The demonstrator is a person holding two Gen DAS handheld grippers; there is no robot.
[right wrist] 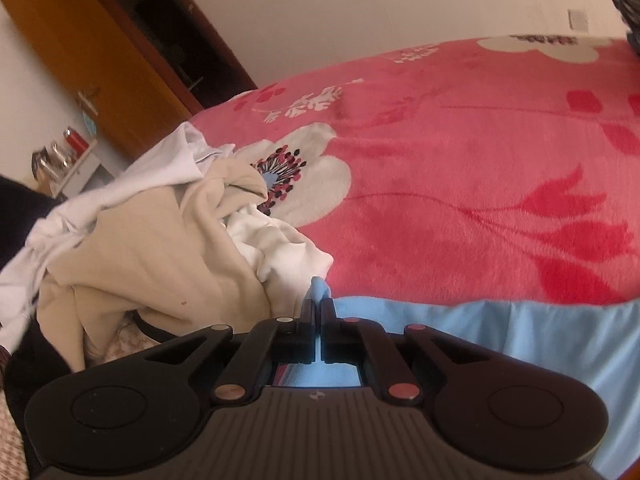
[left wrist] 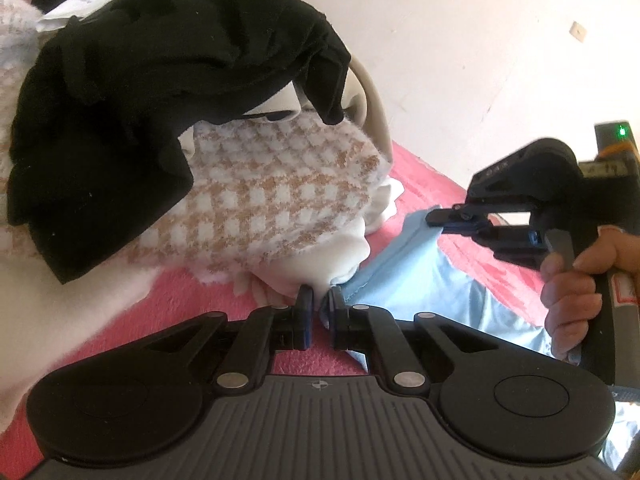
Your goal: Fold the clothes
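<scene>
Light-blue garment (left wrist: 420,276) lies on pink floral blanket (right wrist: 460,168), just beside the clothes pile (left wrist: 256,216) w/ black garment (left wrist: 160,92) on top. Left gripper (left wrist: 319,312) nipped tight on its hem near the pile. Right gripper (right wrist: 318,312), in person's hand (left wrist: 576,284), clamped on another edge, blue fabric poking past the tips.

A light blue garment (left wrist: 424,280) is spread flat on the pink floral blanket (right wrist: 460,184), smooth apart from a raised hemmed edge toward the clothes pile. A small fold of its edge (right wrist: 318,286) is seen standing up, pinched. Just beside it on the blanket, a heap is noted: a beige-and-white checked fleece (left wrist: 272,200), a black garment (left wrist: 160,92) draped over that, and cream (right wrist: 160,252) and white (right wrist: 280,248) pieces, all crumpled and unfolded.
</scene>
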